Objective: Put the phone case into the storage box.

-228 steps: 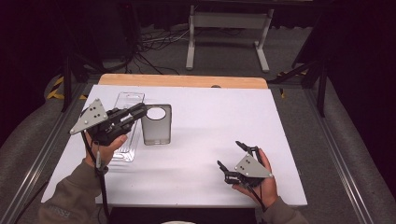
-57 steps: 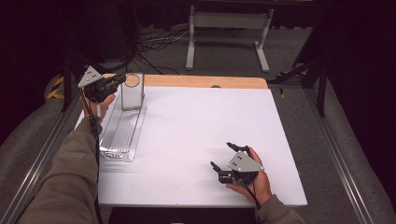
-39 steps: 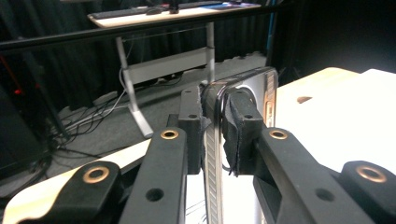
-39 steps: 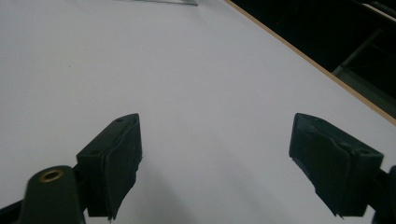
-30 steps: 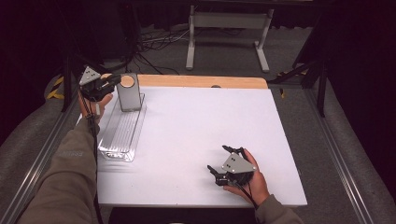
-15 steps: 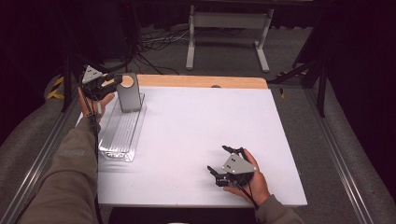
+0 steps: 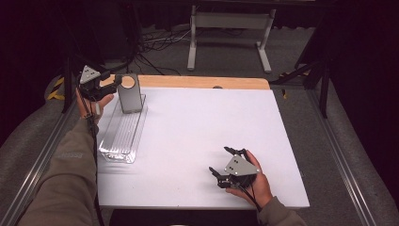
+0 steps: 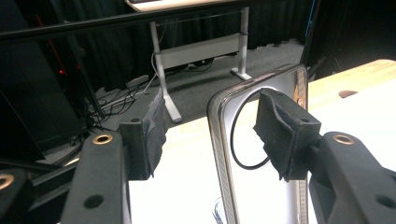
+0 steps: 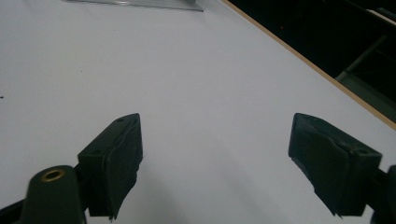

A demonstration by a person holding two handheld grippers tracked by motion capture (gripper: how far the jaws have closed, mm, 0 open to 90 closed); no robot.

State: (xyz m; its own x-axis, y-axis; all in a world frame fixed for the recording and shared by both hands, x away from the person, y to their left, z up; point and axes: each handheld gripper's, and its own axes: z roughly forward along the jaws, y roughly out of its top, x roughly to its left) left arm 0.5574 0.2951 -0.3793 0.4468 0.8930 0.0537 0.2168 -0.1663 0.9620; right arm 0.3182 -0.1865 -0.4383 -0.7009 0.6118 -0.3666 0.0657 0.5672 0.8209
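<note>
At upper left of the high view, the left gripper (image 7: 109,81) is held out on a long-stretched sleeve, its grey plate up and its jaws aimed rightward at a grey phone case (image 7: 129,93). That case stands upright on its short edge at the far end of a clear tray (image 7: 117,141), its long axis vertical and its ringed face turned toward the camera. The tray's length runs from lower left toward the wooden table edge (image 7: 202,82). Seen in the left gripper view, the jaws have just been opening: one pad (image 8: 285,135) lies against the case's face (image 8: 243,135), the other stands clear to the left. At lower right the right gripper (image 7: 221,161) rests low on the white table (image 7: 197,127), cupped in a hand; the right gripper view shows its jaws spread wide over bare tabletop
</note>
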